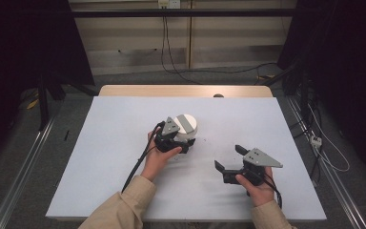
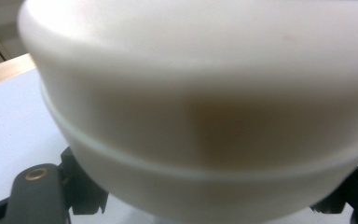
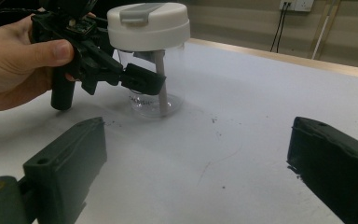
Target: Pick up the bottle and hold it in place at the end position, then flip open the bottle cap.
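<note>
My left gripper (image 1: 185, 145) clamps the clear jar (image 3: 156, 95) (its white lid (image 2: 205, 84) blurs close up); my right gripper (image 1: 228, 160) gapes, near right.

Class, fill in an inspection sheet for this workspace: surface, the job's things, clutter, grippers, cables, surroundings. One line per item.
Surface: white table top with a few small dark specks; wooden edge at the far side.
Job's things: clear jar with a white lid, standing upright on the table; a pale stick stands inside it.
Clutter: nothing seen.
Grippers: left gripper closed on the jar's clear body below the lid; right gripper open, apart from the jar, nothing between its jaws.
Cables: black cable trails from the left gripper along the forearm; more cables on the floor and hanging from a wall socket.
Surroundings: dark curtains at both sides, pale wall behind, metal rails on the floor.
</note>
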